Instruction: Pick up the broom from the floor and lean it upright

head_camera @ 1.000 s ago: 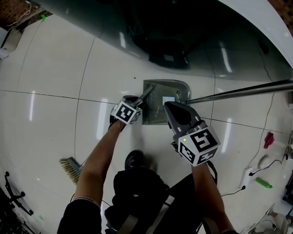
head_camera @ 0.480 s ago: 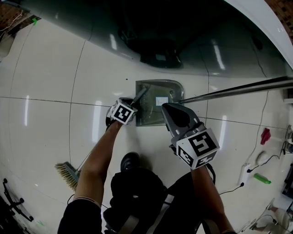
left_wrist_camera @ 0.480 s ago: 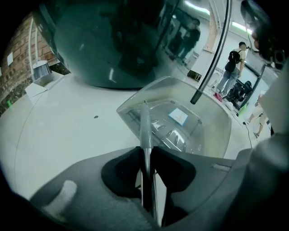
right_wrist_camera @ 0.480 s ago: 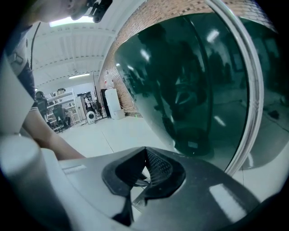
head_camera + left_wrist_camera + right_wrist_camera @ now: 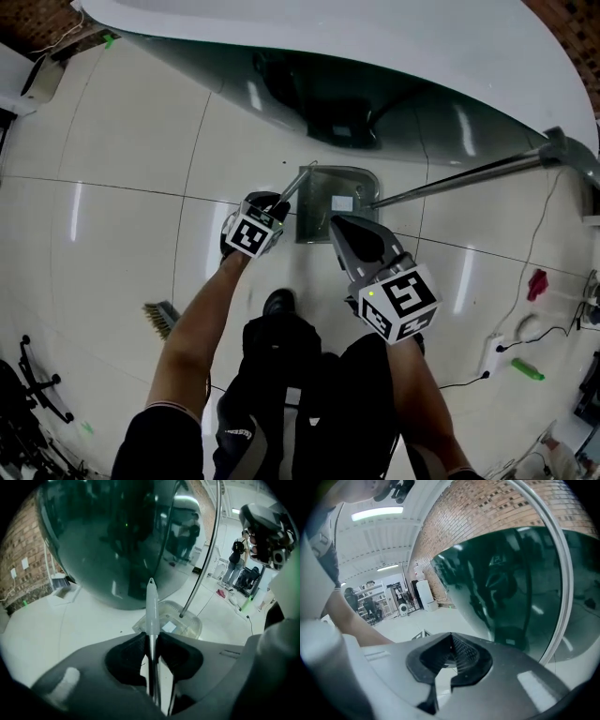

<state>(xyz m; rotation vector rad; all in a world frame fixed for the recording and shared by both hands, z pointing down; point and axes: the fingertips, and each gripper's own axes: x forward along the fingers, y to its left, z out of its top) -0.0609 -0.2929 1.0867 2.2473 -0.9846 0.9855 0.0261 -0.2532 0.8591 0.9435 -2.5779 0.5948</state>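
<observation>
While the big dark glass dome [image 5: 328, 94] fills the 12 o'clock side of the head view and the pale tiled floor [image 5: 103, 206] spreads beneath you, the task looks to be in its early part: the broom [image 5: 294, 184] is gripped, but it is neither upright nor leaning on anything. What is left, as I judge it, is to swing the handle up towards vertical, carry it to a support and rest it there.

Just past your grippers at 12 o'clock lies the clear dustpan [image 5: 339, 202], its own long pole running away towards 2 o'clock; keep the two poles apart.

The broom's long axis runs slantwise across you. Its brush head [image 5: 161, 317] sits low at 8 o'clock beside your left arm, seemingly down at the floor, and the handle tip [image 5: 310, 166] points to 1 o'clock, towards the dome.

Your left gripper [image 5: 274, 202] has its jaws closing on the handle near that top end, pads pressing either side of the thin pole. Your right gripper [image 5: 349, 225] hangs at 5 o'clock of the dustpan, jaws together and holding nothing
</observation>
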